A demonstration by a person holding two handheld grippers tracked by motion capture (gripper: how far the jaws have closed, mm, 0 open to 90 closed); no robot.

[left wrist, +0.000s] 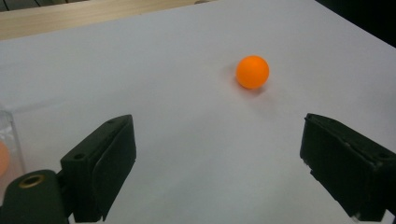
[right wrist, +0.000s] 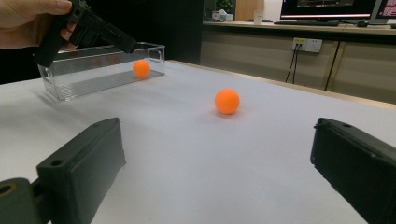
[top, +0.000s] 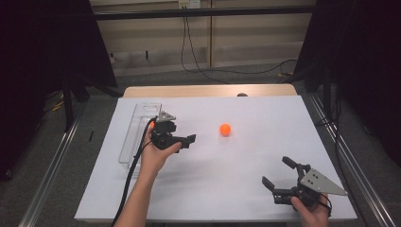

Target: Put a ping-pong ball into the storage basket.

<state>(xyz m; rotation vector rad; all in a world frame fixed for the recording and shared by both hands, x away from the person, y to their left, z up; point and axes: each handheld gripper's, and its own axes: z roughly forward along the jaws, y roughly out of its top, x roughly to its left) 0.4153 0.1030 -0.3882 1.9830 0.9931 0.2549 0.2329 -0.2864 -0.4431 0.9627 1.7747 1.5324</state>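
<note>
On the white table top (top: 227,179), field notes:
Loose ball: orange ball (top: 225,129) sits on the bare surface mid-table, touching nothing.
Left gripper (top: 189,140): held just beside the clear plastic bin (top: 137,124), jaws wide with nothing between them, pointing toward the loose ball, which is near but apart.
Right gripper (top: 276,172): low at the near right corner, jaws spread wide and bare, well apart from the ball.
Bin: long, clear, at table left; second orange ball (right wrist: 141,68) lies inside it.
</note>
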